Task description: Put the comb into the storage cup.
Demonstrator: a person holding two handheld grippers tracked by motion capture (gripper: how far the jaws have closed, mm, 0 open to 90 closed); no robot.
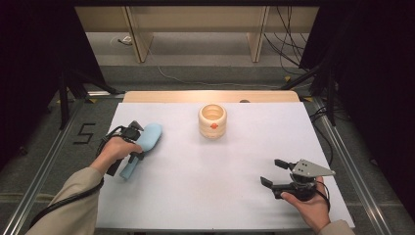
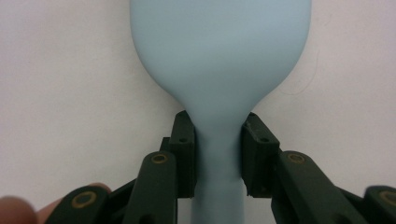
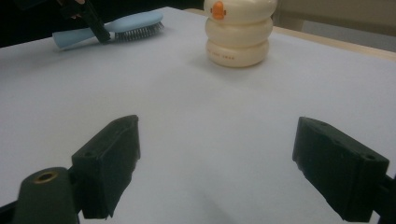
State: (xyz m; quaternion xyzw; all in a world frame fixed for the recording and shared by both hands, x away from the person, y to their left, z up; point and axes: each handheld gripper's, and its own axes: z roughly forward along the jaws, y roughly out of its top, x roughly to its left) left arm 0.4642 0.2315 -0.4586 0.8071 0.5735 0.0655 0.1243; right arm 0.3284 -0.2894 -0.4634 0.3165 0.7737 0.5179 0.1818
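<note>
Left gripper (image 2: 218, 149) clamps blue hairbrush (image 2: 219, 60) neck, left of cream holder (image 1: 212, 120); bristles (image 3: 137, 31) visible from right gripper view. Right gripper (image 3: 217, 170) jaws spread, empty.

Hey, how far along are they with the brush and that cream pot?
Done: the left gripper is shut on the blue brush's handle. In hand: the brush lies low at the table's left side. Left: probably carrying it to the pot. The right gripper is open.

A white surface (image 1: 210, 186) lies over a wooden table edge (image 1: 210, 96). Beyond it, grey floor carries loose cables (image 1: 288, 49) and wooden furniture legs (image 1: 138, 39). A black numeral 5 (image 1: 84, 133) is marked left of the surface.
</note>
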